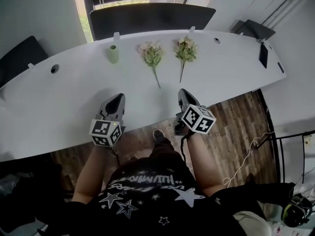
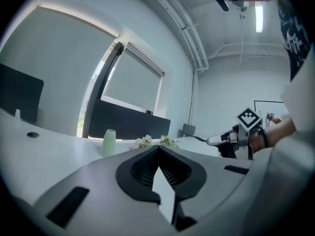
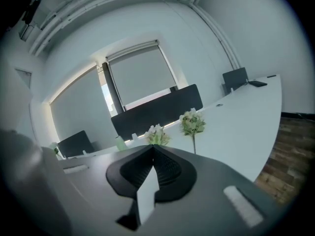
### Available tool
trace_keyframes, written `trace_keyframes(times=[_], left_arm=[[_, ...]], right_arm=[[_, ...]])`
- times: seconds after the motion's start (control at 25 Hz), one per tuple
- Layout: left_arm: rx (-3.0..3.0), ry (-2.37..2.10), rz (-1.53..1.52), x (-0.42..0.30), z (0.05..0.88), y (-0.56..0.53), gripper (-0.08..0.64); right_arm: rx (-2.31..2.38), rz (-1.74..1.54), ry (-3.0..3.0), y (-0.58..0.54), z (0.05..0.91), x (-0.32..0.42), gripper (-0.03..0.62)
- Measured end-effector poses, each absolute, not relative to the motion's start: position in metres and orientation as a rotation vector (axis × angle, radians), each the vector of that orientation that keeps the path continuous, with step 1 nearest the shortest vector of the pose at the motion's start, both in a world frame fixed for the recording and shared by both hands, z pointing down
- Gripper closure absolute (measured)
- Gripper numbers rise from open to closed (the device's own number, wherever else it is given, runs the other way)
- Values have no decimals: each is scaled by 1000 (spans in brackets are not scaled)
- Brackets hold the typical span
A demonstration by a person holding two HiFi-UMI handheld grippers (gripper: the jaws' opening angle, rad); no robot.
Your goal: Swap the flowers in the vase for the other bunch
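Observation:
A small pale green vase (image 1: 113, 54) stands upright near the far side of the white table (image 1: 59, 102), and I see no flowers in it. Two bunches lie flat to its right, stems pointing toward me: a pinkish-white bunch (image 1: 152, 55) and a cream-and-green bunch (image 1: 185, 50). My left gripper (image 1: 119, 98) hovers over the table's near edge, shut and empty. My right gripper (image 1: 182, 93) is beside it, also shut and empty. The left gripper view has the vase (image 2: 109, 142), both bunches (image 2: 156, 141) and the right gripper (image 2: 229, 139) ahead. In the right gripper view both bunches (image 3: 193, 123) lie beyond the closed jaws.
A dark screen panel (image 1: 147, 16) runs along the table's far side, with another (image 1: 19, 55) at the left. A black phone (image 1: 263, 54) lies at the table's right end. Round cable holes (image 1: 54, 68) are set in the tabletop. Wood floor (image 1: 231, 132) shows below the near edge.

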State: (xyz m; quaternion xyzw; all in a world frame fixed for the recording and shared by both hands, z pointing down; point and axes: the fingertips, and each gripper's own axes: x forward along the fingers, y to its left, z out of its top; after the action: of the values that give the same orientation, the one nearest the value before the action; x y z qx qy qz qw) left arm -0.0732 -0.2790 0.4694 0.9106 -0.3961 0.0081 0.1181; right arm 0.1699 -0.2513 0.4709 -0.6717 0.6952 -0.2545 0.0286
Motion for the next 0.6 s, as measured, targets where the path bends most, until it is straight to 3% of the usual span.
trace_keyframes(times=[0.48,0.6], left_arm=[[2660,-1196,74,0,470,-341,552],[2631,-1229,105,18,474,-353,552]], right_arm=[[-2119,-907,2076,-322,503,266,585],[-2049,-1032,2039,-341,514,287,536]])
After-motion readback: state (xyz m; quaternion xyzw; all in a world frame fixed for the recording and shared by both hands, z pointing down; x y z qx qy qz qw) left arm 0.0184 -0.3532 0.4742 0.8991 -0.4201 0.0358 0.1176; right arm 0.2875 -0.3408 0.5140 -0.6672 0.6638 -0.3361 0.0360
